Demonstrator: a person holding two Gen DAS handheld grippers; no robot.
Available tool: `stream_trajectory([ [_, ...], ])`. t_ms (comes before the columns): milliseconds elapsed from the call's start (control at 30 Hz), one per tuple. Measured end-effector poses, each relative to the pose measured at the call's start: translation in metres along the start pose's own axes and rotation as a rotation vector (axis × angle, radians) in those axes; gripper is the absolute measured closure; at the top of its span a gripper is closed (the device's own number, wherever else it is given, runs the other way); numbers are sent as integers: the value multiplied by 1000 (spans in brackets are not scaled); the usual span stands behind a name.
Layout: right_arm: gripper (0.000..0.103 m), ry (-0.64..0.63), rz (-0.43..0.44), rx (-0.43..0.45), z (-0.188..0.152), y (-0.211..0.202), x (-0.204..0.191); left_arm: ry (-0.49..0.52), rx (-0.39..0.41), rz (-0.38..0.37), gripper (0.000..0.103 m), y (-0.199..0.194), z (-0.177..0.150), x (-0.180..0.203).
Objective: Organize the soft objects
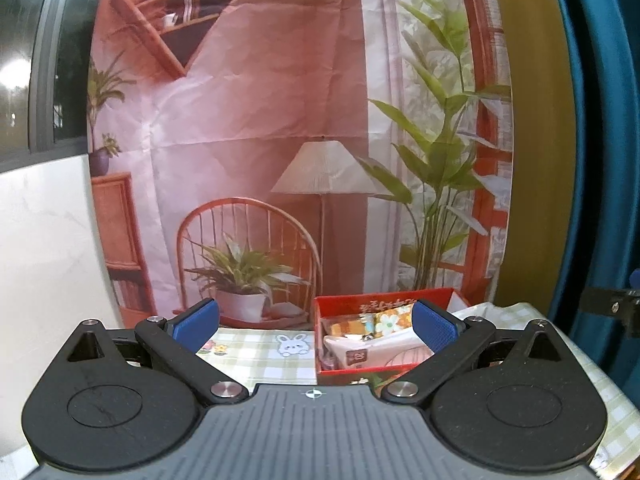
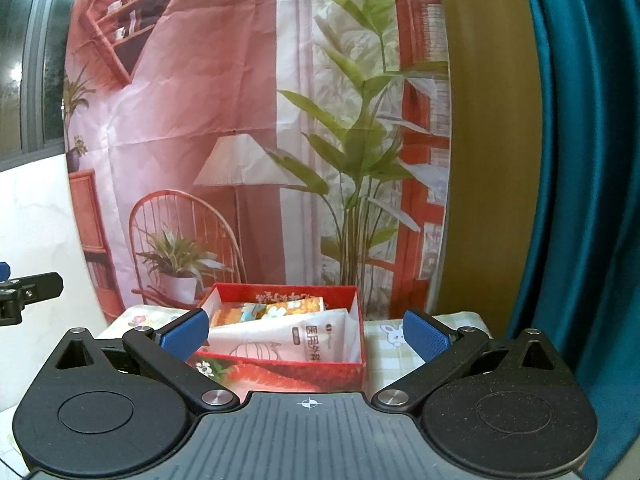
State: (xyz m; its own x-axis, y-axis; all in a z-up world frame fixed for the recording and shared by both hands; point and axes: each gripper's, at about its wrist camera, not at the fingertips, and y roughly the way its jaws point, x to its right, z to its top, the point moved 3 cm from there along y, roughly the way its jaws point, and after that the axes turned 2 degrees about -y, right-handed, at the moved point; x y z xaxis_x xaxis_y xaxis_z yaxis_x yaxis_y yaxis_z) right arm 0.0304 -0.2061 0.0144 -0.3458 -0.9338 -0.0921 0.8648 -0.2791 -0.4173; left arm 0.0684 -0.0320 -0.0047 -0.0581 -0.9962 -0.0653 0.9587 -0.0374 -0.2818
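Both blue-padded black grippers, left (image 1: 316, 322) and right (image 2: 306, 330), hang spread wide and empty above the green checked tablecloth (image 1: 260, 356); the red cardboard box (image 2: 280, 372) just ahead already holds white and orange soft tissue packs (image 2: 280, 336), so sorting looks basically finished; next I'd hunt for strays

Red box (image 2: 280, 372), green-checked tablecloth (image 1: 256, 360), teal curtain (image 2: 580, 160).

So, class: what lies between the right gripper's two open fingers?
In the right wrist view, the red box of soft packets sits between the right gripper fingers, untouched.
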Motion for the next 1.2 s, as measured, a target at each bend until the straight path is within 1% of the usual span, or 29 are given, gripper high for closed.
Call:
stream_trajectory([
  [433,0,-19,-27,0,-1,-1,3,-20,-25,-19,0,4,-5,-6],
  [1200,0,-29,-30,7,1,-1,3,-41,-40,-20,0,5,-6,-8],
])
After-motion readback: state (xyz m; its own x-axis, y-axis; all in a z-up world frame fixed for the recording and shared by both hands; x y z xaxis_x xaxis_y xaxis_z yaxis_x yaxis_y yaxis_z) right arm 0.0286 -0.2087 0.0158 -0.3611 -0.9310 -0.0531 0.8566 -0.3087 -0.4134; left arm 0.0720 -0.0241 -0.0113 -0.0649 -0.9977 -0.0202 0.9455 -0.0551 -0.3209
